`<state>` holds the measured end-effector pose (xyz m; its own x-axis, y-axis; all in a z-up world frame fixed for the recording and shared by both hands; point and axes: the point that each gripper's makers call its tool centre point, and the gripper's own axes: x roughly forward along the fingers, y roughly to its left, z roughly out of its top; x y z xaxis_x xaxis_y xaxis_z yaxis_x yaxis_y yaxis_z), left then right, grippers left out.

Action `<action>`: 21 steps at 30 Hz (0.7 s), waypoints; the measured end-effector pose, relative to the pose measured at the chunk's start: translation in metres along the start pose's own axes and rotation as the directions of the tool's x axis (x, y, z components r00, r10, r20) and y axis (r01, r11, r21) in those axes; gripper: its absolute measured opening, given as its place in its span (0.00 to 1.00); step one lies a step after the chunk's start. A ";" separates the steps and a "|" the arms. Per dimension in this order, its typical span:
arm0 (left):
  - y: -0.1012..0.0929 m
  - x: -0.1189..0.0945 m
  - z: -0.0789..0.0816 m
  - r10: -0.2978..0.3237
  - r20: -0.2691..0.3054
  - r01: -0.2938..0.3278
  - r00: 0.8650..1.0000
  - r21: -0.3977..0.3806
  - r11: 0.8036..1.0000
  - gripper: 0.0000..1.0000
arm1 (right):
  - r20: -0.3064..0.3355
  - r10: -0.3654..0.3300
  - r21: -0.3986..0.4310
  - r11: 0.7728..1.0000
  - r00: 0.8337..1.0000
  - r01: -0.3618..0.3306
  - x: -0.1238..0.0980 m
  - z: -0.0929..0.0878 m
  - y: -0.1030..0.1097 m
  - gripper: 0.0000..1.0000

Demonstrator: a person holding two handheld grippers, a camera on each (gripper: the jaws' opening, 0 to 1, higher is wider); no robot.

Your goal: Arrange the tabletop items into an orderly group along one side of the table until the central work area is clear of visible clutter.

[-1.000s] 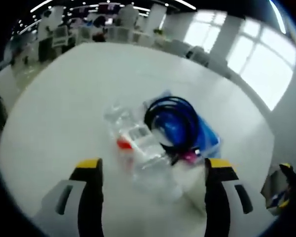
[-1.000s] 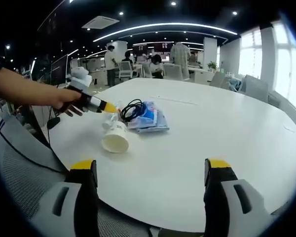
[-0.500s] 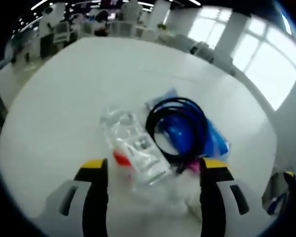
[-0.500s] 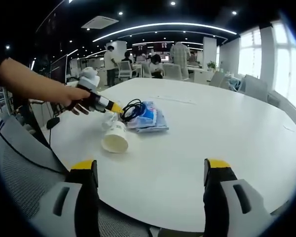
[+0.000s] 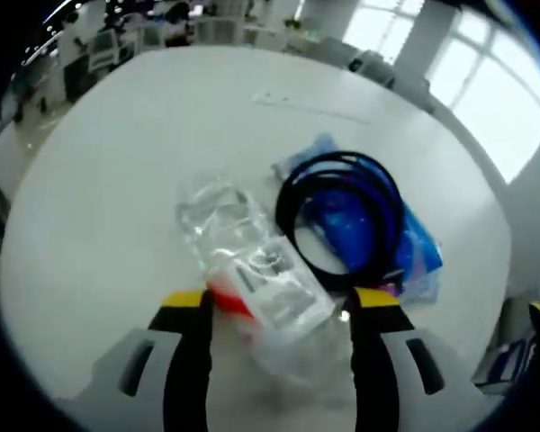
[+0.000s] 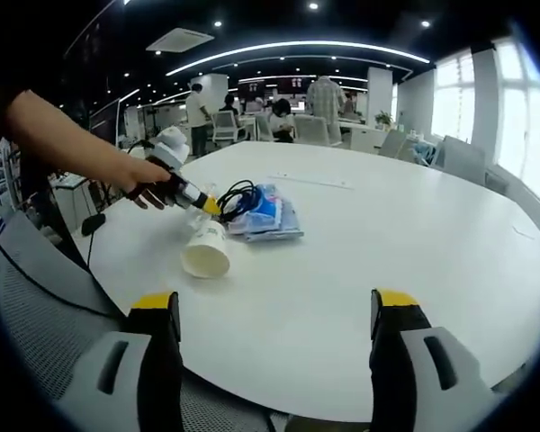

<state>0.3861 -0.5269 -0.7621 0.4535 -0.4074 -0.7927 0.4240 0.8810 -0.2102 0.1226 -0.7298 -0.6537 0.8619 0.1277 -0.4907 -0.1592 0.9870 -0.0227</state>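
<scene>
White round table (image 6: 360, 261) in open office. Left gripper (image 5: 279, 310) jaws spread, straddling clear plastic bottle (image 5: 247, 270) w/ red cap; contact hard to tell. Black cable coil (image 5: 342, 220) lies on blue packet (image 5: 414, 247) just right. Paper cup (image 6: 205, 255) on its side nearby. Right gripper (image 6: 274, 310) jaws apart, nothing betw. them, at near edge.

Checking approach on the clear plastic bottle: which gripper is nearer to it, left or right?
Left. The left gripper straddles the clear plastic bottle, jaws open either side. The right gripper hangs back at the table edge, well short of it.
</scene>
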 end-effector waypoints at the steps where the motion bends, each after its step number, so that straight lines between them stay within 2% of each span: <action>1: -0.004 -0.001 -0.002 -0.014 -0.014 0.014 1.000 -0.019 1.000 0.58 | 0.000 -0.001 0.001 1.000 1.000 0.001 0.000 0.000 0.000 0.87; 7: -0.004 -0.002 -0.002 -0.017 -0.034 0.017 0.999 0.002 1.000 0.57 | -0.002 0.000 0.001 1.000 1.000 0.000 0.000 0.000 0.000 0.86; 11: -0.002 -0.005 -0.005 -0.024 -0.049 0.024 0.999 -0.003 1.000 0.50 | -0.002 0.001 0.000 1.000 1.000 -0.001 0.001 0.000 0.000 0.86; 21: 0.006 -0.015 -0.012 -0.021 -0.077 0.027 0.997 0.084 0.996 0.43 | -0.004 0.005 -0.005 1.000 1.000 -0.005 0.001 0.000 0.001 0.84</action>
<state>0.3727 -0.5129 -0.7579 0.3833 -0.4060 -0.8296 0.5003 0.8463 -0.1831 0.1233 -0.7285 -0.6538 0.8592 0.1326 -0.4941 -0.1660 0.9858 -0.0242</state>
